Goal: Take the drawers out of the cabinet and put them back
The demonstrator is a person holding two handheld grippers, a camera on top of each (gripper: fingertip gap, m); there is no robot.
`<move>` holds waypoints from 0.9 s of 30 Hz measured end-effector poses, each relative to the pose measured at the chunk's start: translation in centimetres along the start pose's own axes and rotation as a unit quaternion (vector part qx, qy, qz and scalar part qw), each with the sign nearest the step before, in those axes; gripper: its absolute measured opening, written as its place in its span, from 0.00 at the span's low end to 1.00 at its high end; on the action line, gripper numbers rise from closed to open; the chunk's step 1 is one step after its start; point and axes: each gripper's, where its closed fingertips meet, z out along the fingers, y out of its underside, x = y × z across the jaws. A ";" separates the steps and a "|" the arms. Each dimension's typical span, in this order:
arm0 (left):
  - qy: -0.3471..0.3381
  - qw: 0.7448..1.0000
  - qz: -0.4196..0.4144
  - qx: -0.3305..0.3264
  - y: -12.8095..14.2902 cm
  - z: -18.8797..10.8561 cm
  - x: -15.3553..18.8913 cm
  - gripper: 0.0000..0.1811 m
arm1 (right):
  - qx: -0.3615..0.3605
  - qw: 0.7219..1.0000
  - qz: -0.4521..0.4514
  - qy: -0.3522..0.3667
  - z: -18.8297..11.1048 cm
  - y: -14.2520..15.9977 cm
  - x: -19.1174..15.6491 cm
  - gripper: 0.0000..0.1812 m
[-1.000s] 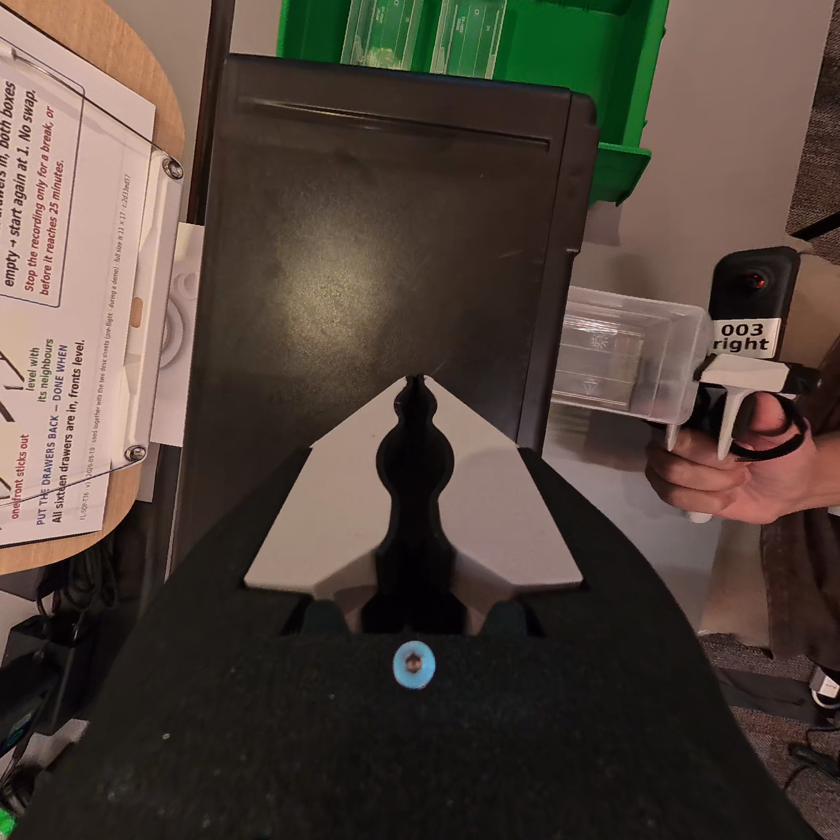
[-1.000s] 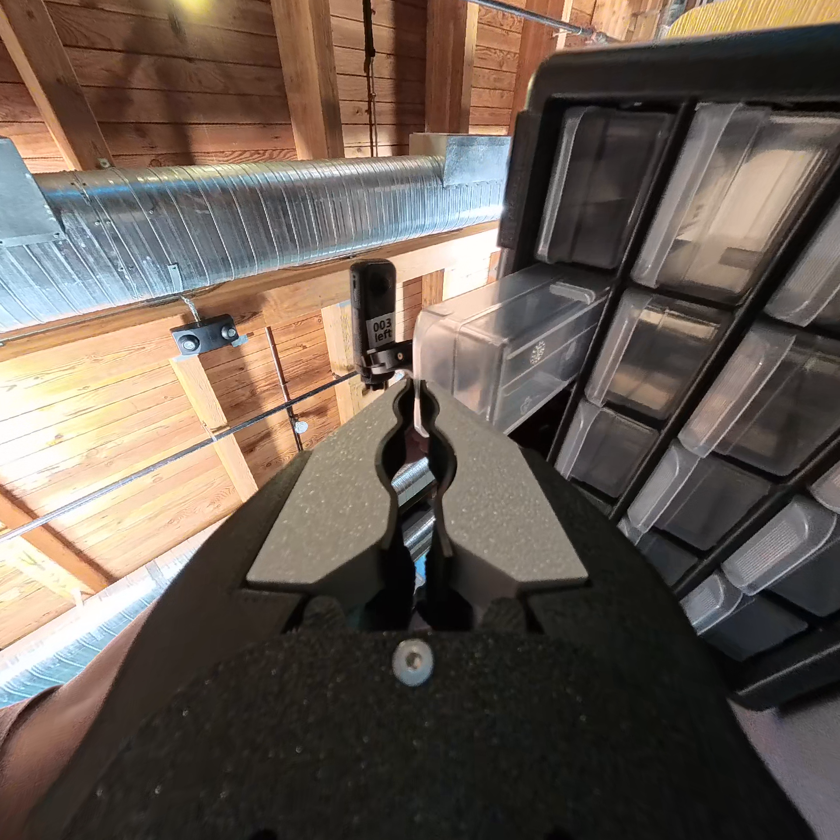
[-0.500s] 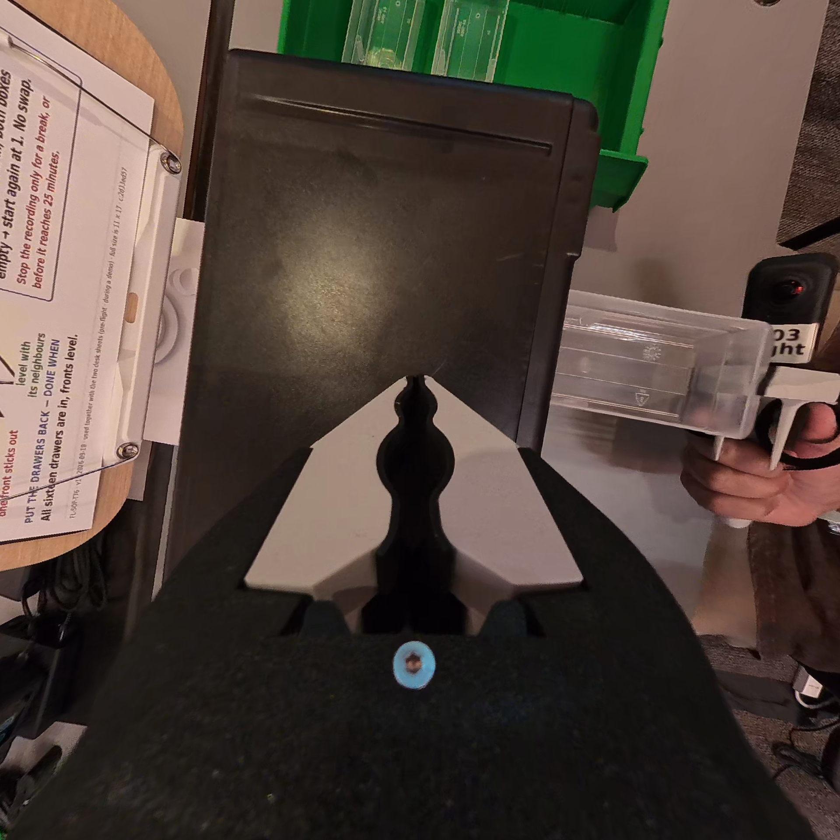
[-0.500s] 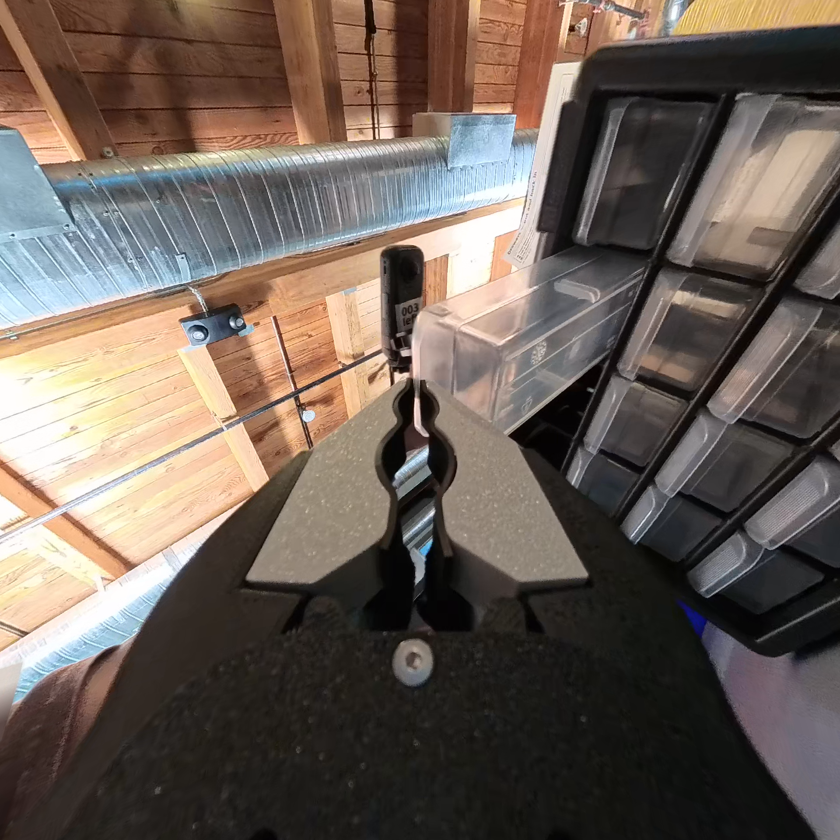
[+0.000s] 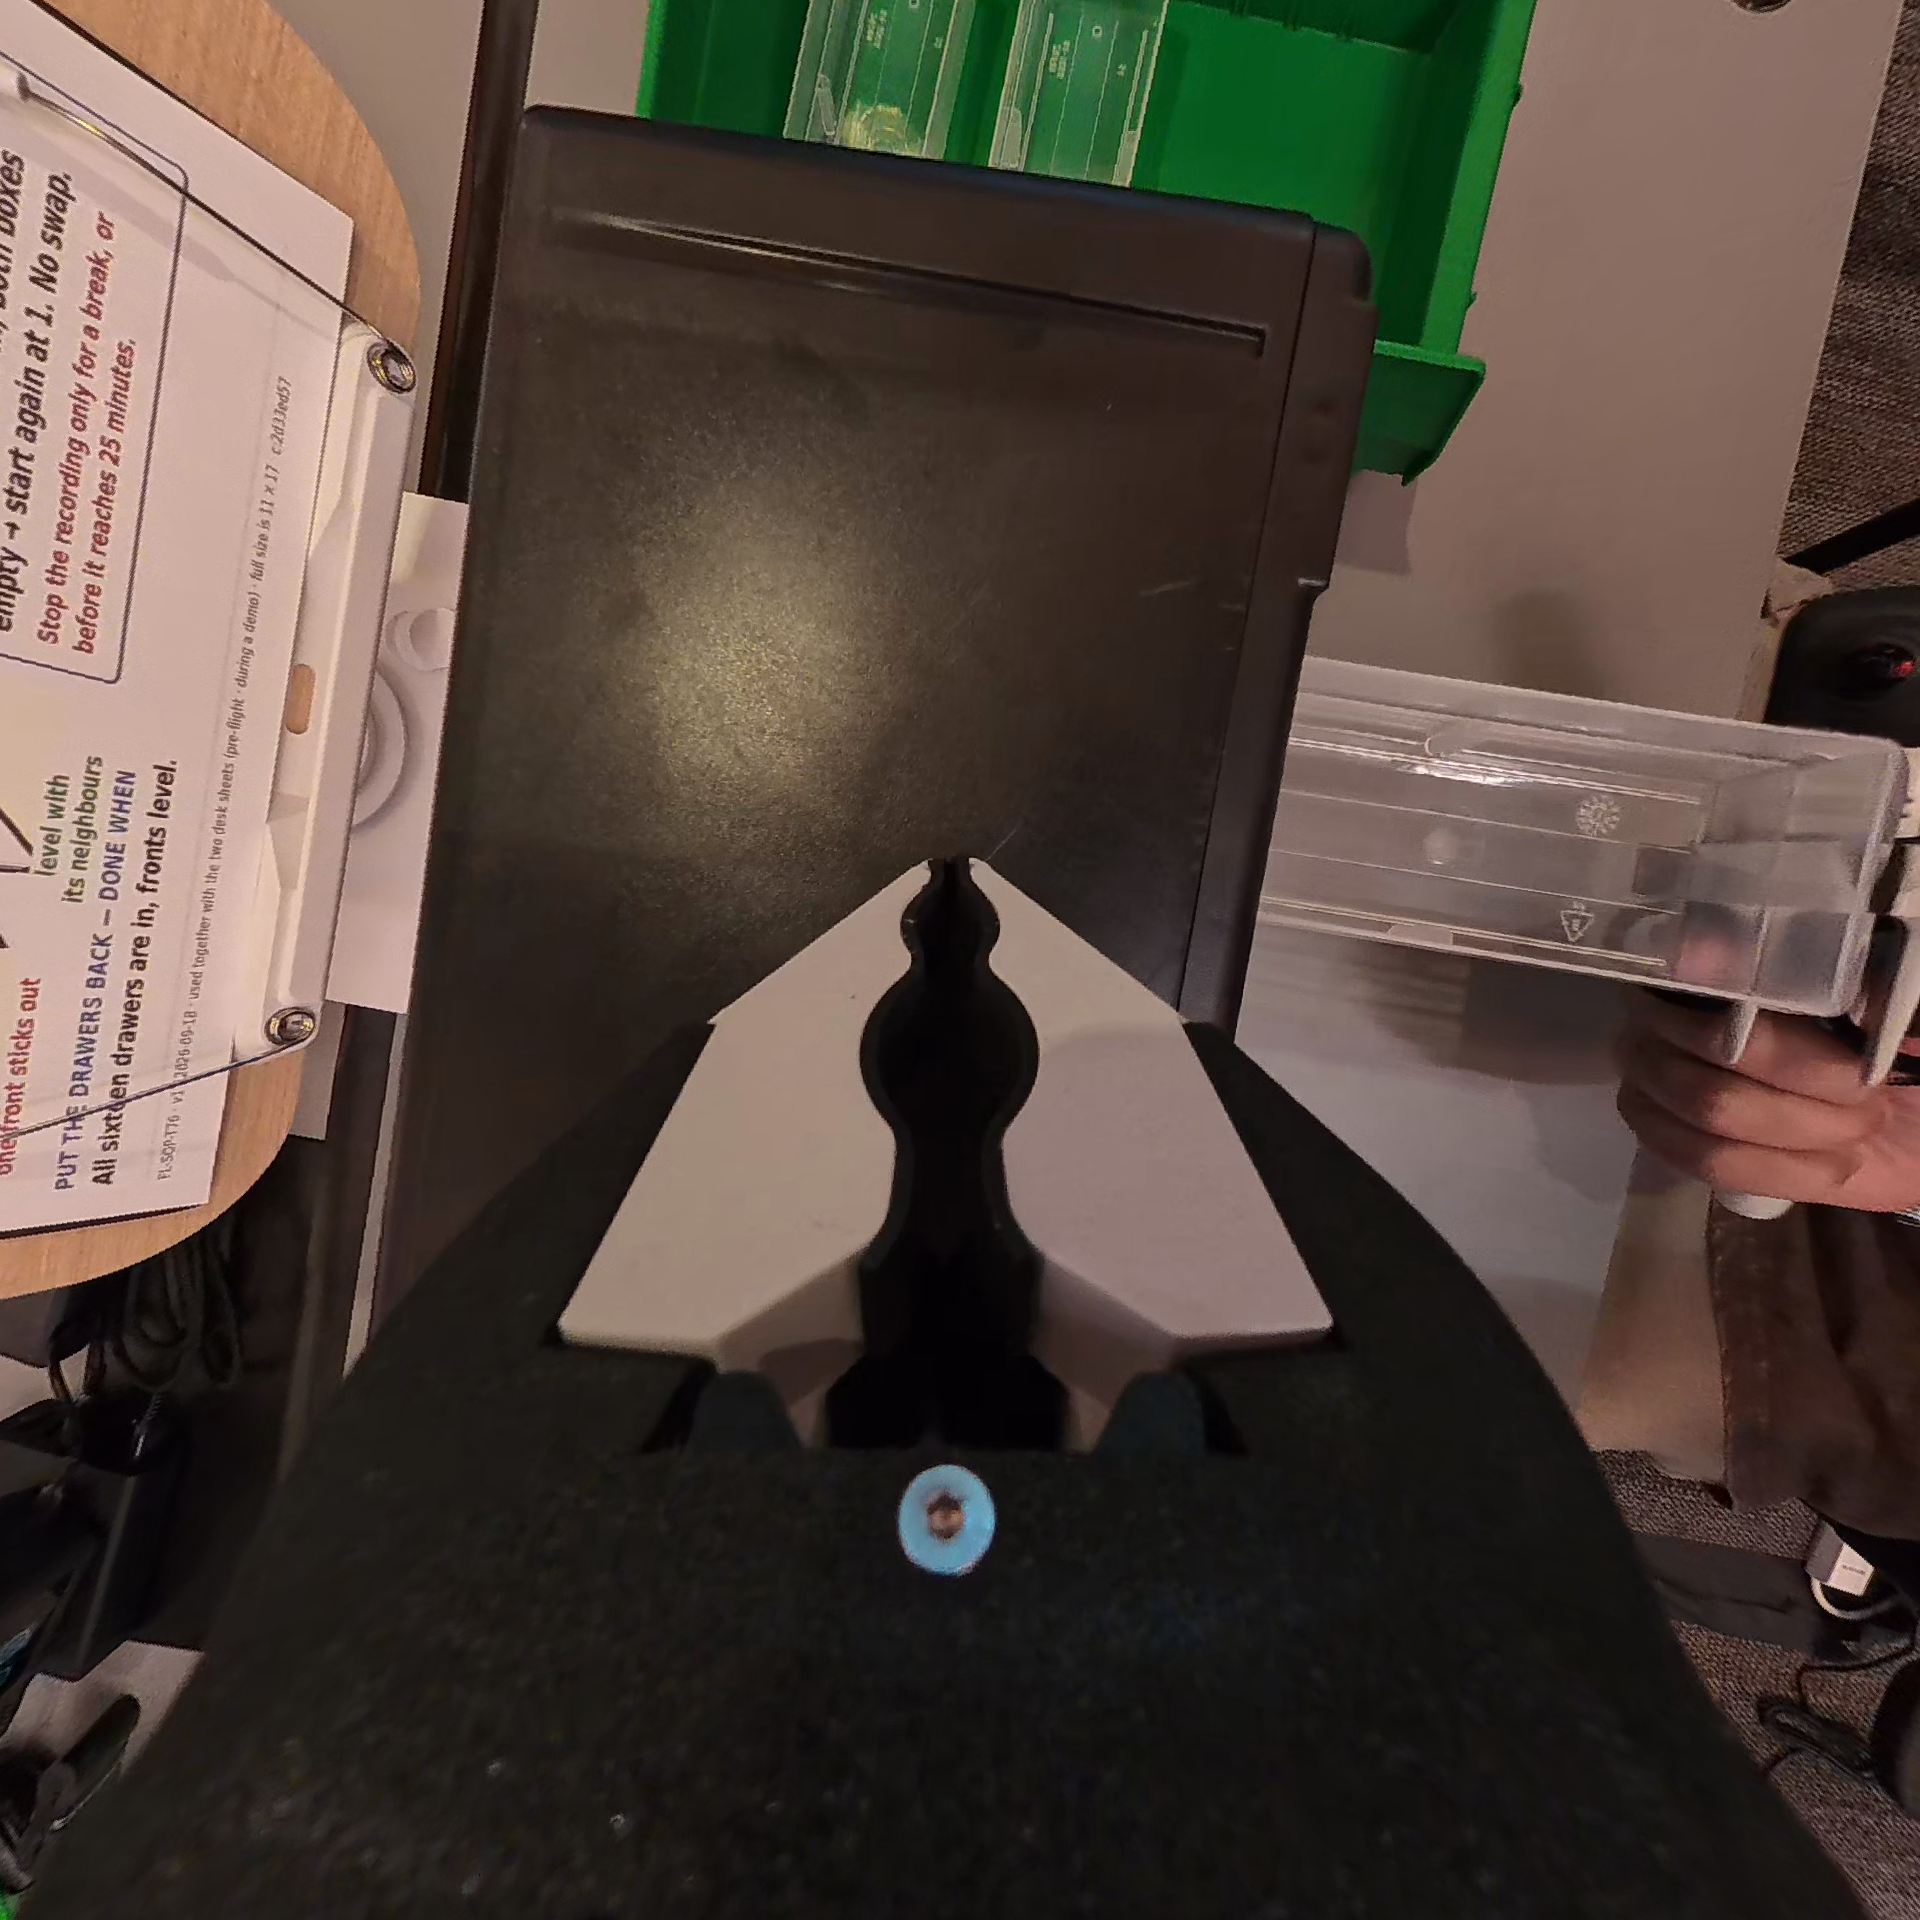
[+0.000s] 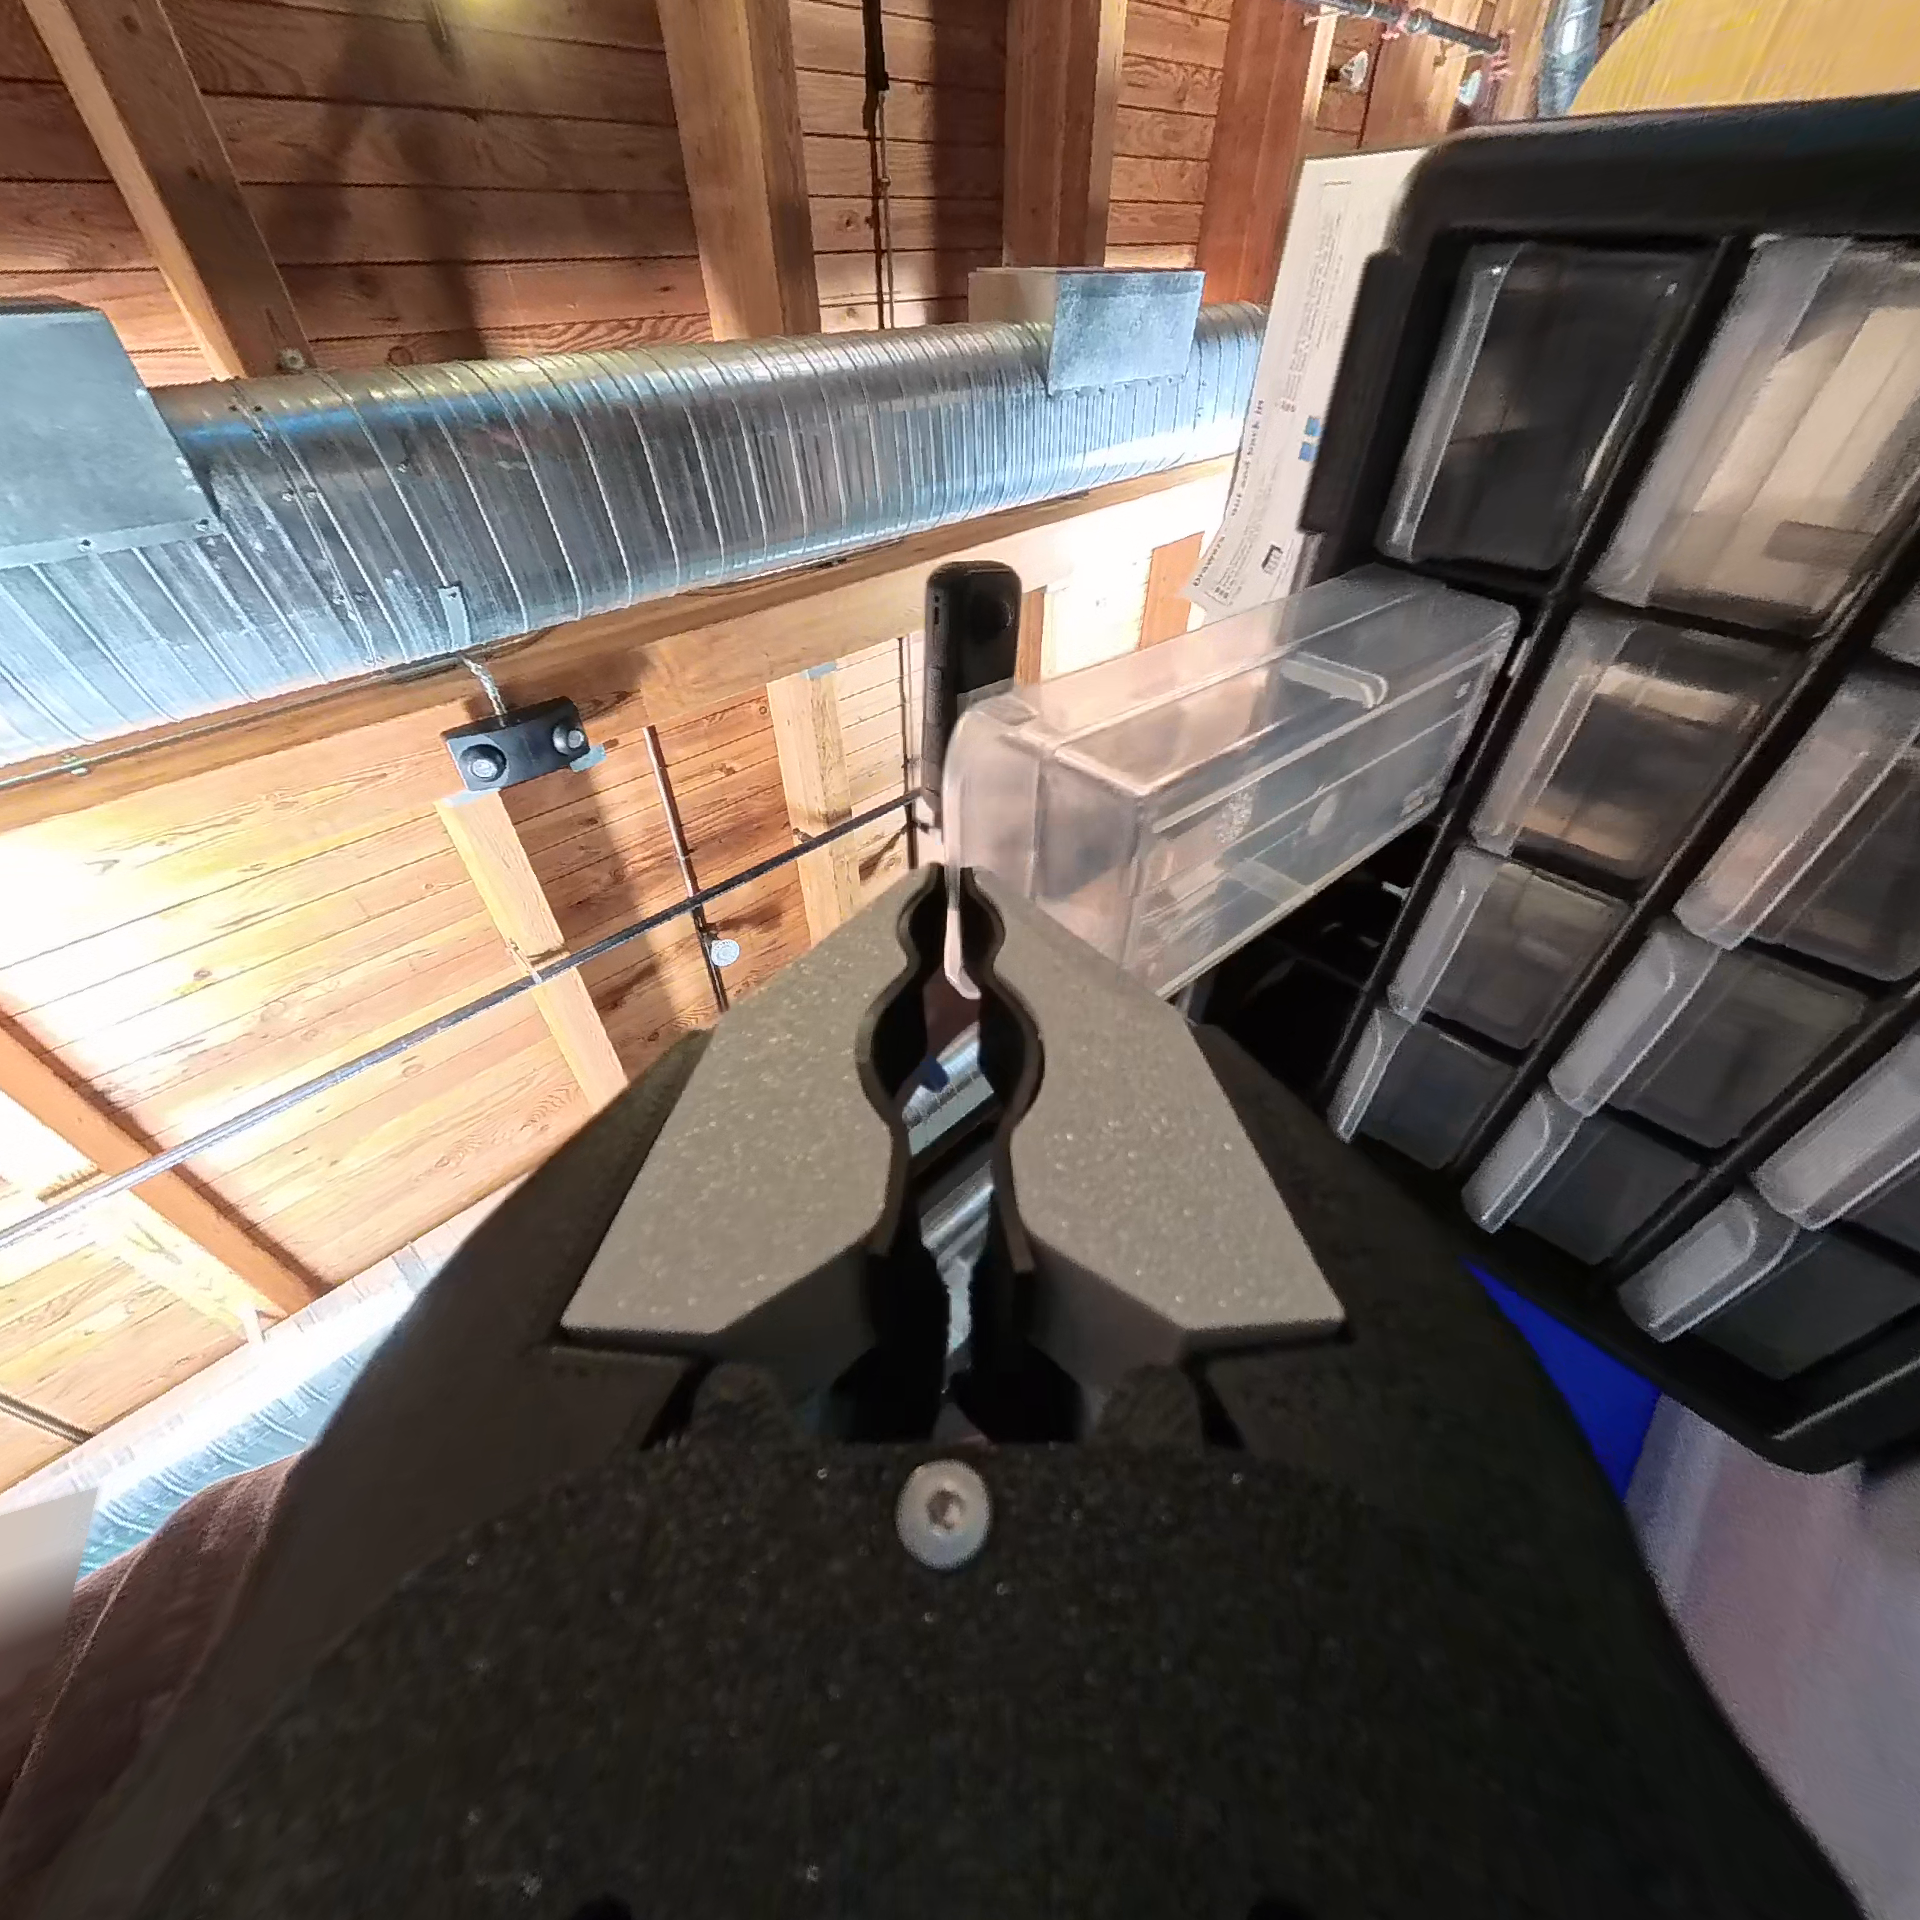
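Note:
The black cabinet [image 5: 883,582] fills the middle of the left wrist view, seen from above. My left gripper [image 5: 951,864] is shut and empty, its tips pressed on the cabinet's top. A clear drawer [image 5: 1579,842] sticks far out of the cabinet's front on the right. In the right wrist view my right gripper [image 6: 961,883] is shut on the front lip of this clear drawer [image 6: 1216,800]. The drawer's back end is still in its slot in the left column of the cabinet [image 6: 1662,727]. Several other clear drawers [image 6: 1621,758] sit in their slots.
A green bin [image 5: 1299,135] with clear drawers in it stands behind the cabinet. A round wooden table [image 5: 343,208] with a printed sheet [image 5: 135,644] under a clear holder is at the left. A hand [image 5: 1756,1122] holds the right gripper. Cables lie on the floor.
My right gripper has pulled the clear drawer farther out of the cabinet, to the right in the left wrist view. My left gripper has stayed on the cabinet's top.

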 end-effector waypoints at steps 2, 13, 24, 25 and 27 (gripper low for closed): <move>0.001 1.000 -0.001 0.001 0.0 0.0 0.0 0.00 | 0.000 1.000 0.002 0.004 -0.2 -0.1 0.1 0.01; 0.012 1.000 -0.006 0.016 0.0 0.0 0.0 0.00 | 0.011 0.999 0.037 0.013 -1.6 0.8 1.8 0.01; 0.014 1.000 -0.005 0.015 -0.1 0.0 0.1 0.00 | -0.007 1.000 0.014 0.010 -1.8 0.8 1.6 0.00; 0.014 1.000 -0.005 0.015 -0.1 0.0 0.1 0.00 | -0.006 1.000 0.016 0.007 -1.5 0.7 1.2 0.01; 0.007 1.000 0.000 0.014 -0.1 0.1 0.0 0.00 | -0.005 1.000 0.016 0.007 -1.1 0.6 0.7 0.00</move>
